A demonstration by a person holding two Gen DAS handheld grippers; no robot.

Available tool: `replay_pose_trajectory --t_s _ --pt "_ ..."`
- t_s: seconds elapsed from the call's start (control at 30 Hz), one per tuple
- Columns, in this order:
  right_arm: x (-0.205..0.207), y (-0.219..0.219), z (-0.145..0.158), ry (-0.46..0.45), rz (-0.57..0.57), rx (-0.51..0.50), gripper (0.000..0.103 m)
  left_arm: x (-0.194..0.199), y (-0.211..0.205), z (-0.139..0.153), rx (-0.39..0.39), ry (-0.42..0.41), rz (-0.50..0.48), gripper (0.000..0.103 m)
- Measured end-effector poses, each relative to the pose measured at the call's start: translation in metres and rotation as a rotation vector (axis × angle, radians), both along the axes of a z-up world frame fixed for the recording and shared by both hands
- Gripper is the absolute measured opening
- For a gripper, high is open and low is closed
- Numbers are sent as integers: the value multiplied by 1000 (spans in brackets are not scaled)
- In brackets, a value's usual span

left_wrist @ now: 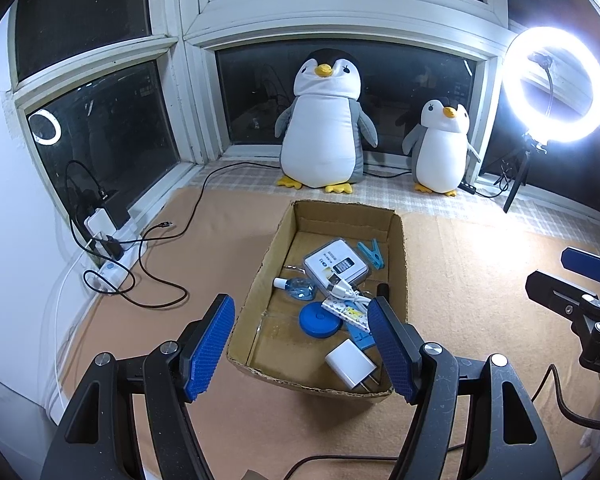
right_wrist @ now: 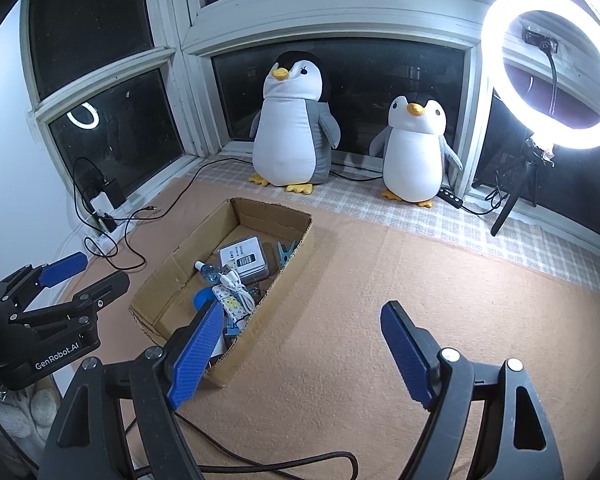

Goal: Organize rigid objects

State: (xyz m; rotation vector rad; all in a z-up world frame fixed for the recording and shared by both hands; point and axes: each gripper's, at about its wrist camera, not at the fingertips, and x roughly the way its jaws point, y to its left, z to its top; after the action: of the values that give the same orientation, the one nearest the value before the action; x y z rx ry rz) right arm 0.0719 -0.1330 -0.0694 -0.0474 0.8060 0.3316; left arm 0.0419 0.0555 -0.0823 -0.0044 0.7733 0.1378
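Note:
An open cardboard box (left_wrist: pixel 400 248) (right_wrist: pixel 300 248) lies on the tan mat. Inside it are a white charger plug (left_wrist: pixel 350 364), a blue round disc (left_wrist: pixel 320 320), a small blue bottle (left_wrist: pixel 298 287), a white boxed gadget (left_wrist: pixel 336 266) (right_wrist: pixel 245 260), a white coiled cable (left_wrist: pixel 346 290) (right_wrist: pixel 236 284), a blue clothespin (left_wrist: pixel 372 254) (right_wrist: pixel 284 252) and a patterned strip (left_wrist: pixel 346 314). My left gripper (left_wrist: pixel 300 344) is open and empty above the box's near end. My right gripper (right_wrist: pixel 300 348) is open and empty, over the mat to the right of the box.
Two plush penguins (left_wrist: pixel 324 120) (left_wrist: pixel 440 148) stand on the window ledge behind the box. A lit ring light (left_wrist: pixel 554 84) on a tripod stands at the right. A power strip with chargers and black cables (left_wrist: pixel 112 252) lies at the left wall.

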Motion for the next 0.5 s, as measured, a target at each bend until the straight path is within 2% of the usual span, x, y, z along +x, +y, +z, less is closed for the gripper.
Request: replay_pose_trajectory --t_s 0.5 --pt "1 -2 -1 5 -4 -1 78 2 -2 0 -4 2 -5 73"
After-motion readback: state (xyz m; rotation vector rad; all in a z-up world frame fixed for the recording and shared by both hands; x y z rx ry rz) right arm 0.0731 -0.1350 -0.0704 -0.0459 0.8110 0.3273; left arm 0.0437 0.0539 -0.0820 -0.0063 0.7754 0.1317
